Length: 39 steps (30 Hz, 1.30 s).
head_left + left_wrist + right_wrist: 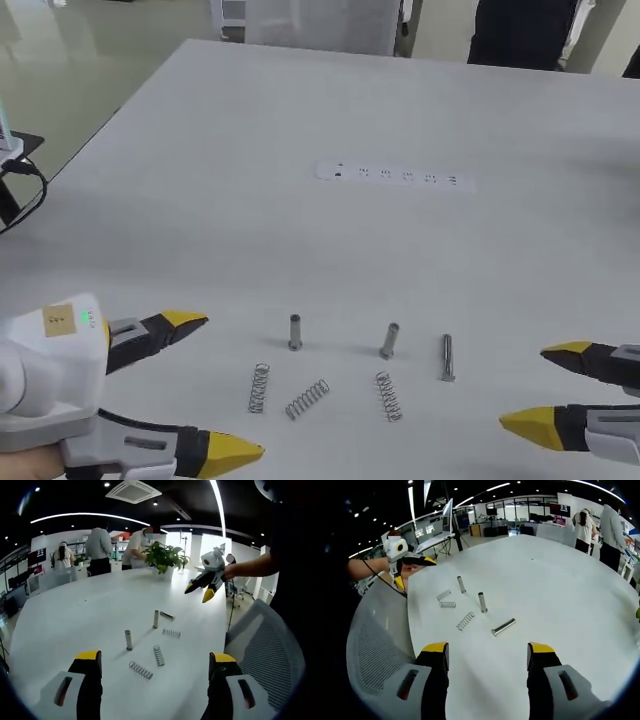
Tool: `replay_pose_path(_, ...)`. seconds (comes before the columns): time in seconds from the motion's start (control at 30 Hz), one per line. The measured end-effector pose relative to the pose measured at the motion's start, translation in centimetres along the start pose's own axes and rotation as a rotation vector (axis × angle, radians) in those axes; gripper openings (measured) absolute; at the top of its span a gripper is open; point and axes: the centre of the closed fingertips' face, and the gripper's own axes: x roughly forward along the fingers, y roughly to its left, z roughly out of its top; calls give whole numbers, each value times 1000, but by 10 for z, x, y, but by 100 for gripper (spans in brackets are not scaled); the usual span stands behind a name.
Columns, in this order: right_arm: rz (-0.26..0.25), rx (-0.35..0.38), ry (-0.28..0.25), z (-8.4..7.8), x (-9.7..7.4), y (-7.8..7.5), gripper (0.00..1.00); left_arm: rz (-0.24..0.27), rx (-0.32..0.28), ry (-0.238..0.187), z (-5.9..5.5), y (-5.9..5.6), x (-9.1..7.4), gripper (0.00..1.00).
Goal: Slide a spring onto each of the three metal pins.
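Both grippers are hovering over the white table (pixel 200 150), well apart, neither one touching any part. The left gripper (pixel 215 386) is sitting at the near left with its jaws spread wide and nothing between them. The right gripper (pixel 530 386) is sitting at the near right, jaws likewise spread.

Between them, the left pin (pixel 295 332) and middle pin (pixel 389 341) are standing on end, while the right pin (pixel 447 357) is lying flat. The left spring (pixel 259 387), middle spring (pixel 307 398) and right spring (pixel 388 395) are lying flat just in front of the pins (none is sitting on a pin). A power strip (pixel 395 176) is lying farther back.
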Motion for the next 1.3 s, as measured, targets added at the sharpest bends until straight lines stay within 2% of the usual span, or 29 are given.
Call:
replay_pose_path(0.17,2,14,8,6,7,-3,61,-2,-12,12,-3,0,0,84)
replay_pose_path(0.27,5,16,12,10,12,-5,55,0,-15,15,-3,0,0,83)
replay_pose_path(0.37,-9,30,10,16,16,-10,54,-1,-31,33,-6,1,0,83)
replay_pose_path(0.5,-20,51,21,21,23,-16,50,4,-31,29,-7,2,-1,81)
replay_pose_path(0.67,-41,63,48,21,28,-23,49,6,-36,34,-7,2,-2,79)
replay_pose_path(0.83,-36,84,68,21,33,-24,44,5,-39,44,-9,0,-1,77)
replay_pose_path(1.3,-39,210,142,15,60,-29,32,-7,-33,47,-9,-3,3,75)
